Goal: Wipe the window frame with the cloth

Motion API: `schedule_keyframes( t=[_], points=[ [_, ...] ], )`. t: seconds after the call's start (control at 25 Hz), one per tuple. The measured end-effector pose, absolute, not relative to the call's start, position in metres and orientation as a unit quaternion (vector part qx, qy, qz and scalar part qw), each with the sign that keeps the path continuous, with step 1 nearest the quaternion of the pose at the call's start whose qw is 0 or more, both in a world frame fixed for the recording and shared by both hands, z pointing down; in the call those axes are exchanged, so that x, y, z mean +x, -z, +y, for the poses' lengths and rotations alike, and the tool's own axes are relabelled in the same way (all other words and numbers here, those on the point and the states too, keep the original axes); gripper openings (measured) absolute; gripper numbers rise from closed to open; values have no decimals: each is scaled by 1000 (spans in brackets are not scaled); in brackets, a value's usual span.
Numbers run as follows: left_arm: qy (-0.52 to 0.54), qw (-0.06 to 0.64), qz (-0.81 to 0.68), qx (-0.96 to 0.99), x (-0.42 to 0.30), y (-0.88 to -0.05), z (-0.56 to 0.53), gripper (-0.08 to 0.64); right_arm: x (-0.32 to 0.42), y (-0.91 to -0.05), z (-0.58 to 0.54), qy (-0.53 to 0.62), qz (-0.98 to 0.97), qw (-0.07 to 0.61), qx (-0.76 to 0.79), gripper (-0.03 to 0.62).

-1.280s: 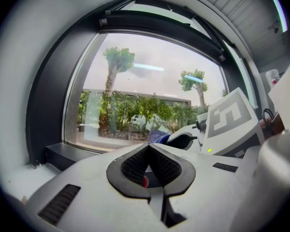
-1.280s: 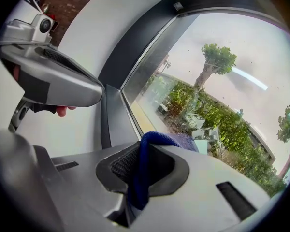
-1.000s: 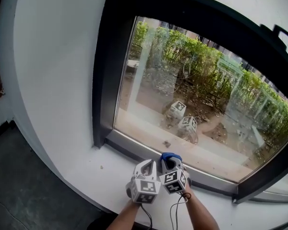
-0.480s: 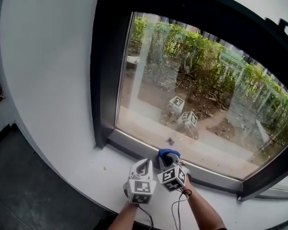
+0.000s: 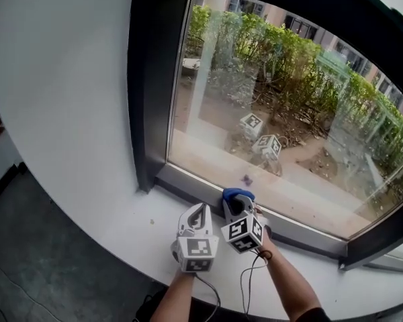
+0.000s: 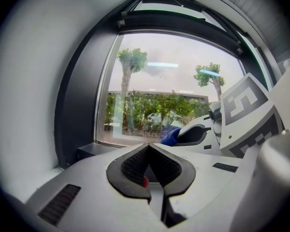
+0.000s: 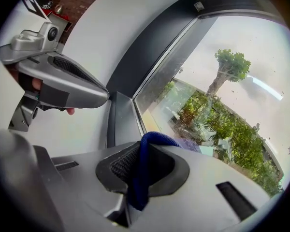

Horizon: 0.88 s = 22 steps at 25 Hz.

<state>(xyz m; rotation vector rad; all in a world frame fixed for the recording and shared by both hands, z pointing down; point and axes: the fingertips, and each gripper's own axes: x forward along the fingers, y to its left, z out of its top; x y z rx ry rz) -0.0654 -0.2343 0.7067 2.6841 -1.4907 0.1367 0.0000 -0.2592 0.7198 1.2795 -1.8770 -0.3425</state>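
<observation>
The dark window frame [image 5: 143,113] surrounds a large pane; its bottom rail [image 5: 302,228] runs along the white sill [image 5: 131,230]. A blue cloth [image 5: 236,195] is pinched in my right gripper [image 5: 236,203], which rests at the bottom rail near its middle. In the right gripper view the cloth [image 7: 144,168] stands folded between the shut jaws, with the frame's lower left corner [image 7: 118,122] just ahead. My left gripper [image 5: 198,217] sits beside it on the sill, jaws shut and holding nothing [image 6: 149,170].
A white wall [image 5: 60,92] lies left of the frame, dark floor [image 5: 33,260] below the sill. Hedges and paving show through the glass [image 5: 289,113], with both grippers' reflections. A cable [image 5: 248,284] hangs from the right gripper.
Both grippers have stayed at the bottom rail with the cloth held. The head view has shifted, so the window appears slightly higher and to the right.
</observation>
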Motion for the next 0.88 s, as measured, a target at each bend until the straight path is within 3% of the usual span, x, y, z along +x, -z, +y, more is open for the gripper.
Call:
schedule_keyframes(
  t=[0.6,0.88],
  points=[
    [-43,57,-527,847,-109,-716,-256,5,-48,-728,-294,170,-762,404,477,23],
    [-74,24,-540,838,-116,-717,-260,5,-64,-728,-304,174,-775,391,465,23]
  ],
)
